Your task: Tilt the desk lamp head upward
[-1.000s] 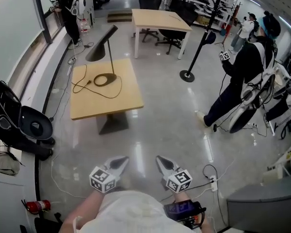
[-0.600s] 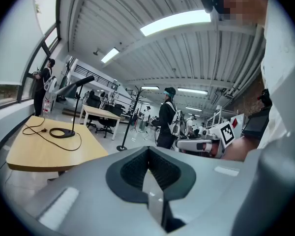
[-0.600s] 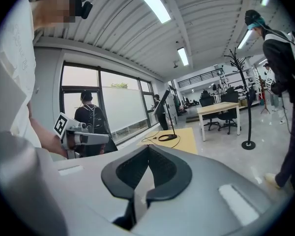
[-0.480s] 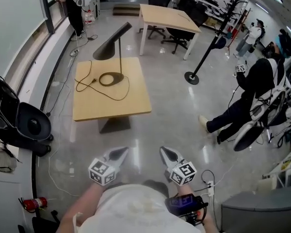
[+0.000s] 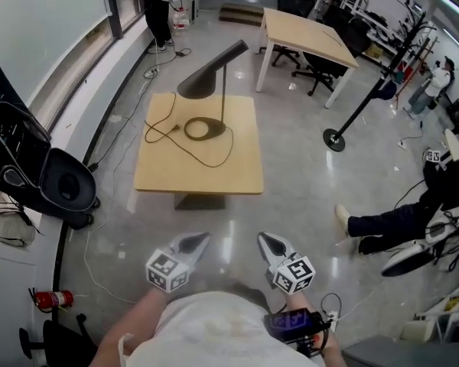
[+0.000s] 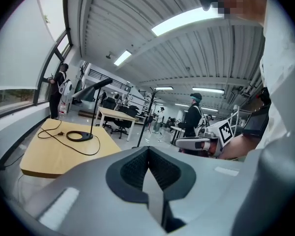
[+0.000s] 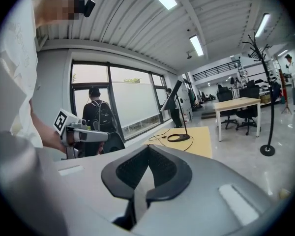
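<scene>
1. My left gripper and right gripper are both clenched on nothing, well short of the table.
2. The desk lamp stands on it. Its head looks light but stiff-jointed, so I'd pinch its rim and brace the base.

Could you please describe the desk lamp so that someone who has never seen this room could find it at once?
Find the low wooden table beside the window wall, nearer than the taller white-legged table. The desk lamp stands on its far half. It is the only thing there apart from its own cord: a black ring base, thin stem and long dark cone head.
</scene>
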Motion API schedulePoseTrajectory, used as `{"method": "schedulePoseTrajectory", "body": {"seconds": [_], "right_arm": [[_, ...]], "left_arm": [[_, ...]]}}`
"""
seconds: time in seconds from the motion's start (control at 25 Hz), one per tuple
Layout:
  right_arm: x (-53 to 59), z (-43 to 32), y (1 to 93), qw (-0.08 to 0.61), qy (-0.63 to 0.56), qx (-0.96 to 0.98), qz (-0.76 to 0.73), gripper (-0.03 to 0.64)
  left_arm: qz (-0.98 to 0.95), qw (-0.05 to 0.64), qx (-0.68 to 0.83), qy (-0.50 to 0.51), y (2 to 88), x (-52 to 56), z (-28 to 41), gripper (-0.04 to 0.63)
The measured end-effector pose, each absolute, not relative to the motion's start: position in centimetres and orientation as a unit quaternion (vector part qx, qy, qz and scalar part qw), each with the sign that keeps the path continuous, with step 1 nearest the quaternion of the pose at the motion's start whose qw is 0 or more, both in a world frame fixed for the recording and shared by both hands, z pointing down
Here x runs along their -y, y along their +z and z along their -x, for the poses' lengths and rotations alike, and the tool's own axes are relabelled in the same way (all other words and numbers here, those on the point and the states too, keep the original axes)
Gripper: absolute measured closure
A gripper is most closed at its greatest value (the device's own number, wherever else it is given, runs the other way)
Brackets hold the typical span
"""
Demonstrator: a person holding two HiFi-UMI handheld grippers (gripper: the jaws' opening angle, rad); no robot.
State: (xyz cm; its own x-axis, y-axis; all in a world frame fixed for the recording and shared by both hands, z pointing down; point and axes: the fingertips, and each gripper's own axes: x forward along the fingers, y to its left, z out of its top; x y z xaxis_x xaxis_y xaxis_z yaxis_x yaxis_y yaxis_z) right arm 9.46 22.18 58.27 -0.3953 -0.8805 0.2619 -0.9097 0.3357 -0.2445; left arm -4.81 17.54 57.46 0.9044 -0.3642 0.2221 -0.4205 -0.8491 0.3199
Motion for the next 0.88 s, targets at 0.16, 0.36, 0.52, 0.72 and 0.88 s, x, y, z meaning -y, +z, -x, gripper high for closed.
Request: {"method": "schedulePoseTrajectory", "body": {"seconds": [0.16, 0.36, 0.52, 0.72, 0.88], "right_arm": [[-18.2, -12.3, 58.3, 0.043, 0.171, 0.833, -0.525, 0.604], [-13.5, -15.7, 58.7, 0.041, 0.17, 0.85, -0.498, 0.604], [-10.4, -17.6, 58.4, 0.044, 0.163, 0.865, -0.473, 0.604], [-7.8, -19.2, 58.5, 0.05, 0.156, 0.882, -0.442, 0.604], [-6.0, -19.6, 58.5, 0.052, 0.15, 0.892, -0.422, 0.604]], "left_arm": [[-0.951, 0.193, 0.231, 0.074, 57.3, -14.6, 2.4, 0.594], [-0.945, 0.183, 0.265, 0.064, 56.3, -10.5, -0.7, 0.594], [-0.939, 0.177, 0.289, 0.064, 55.8, -8.1, -2.5, 0.594], [-0.928, 0.174, 0.323, 0.068, 55.8, -6.5, -3.6, 0.594], [-0.92, 0.176, 0.343, 0.075, 56.2, -5.6, -4.0, 0.594]]}}
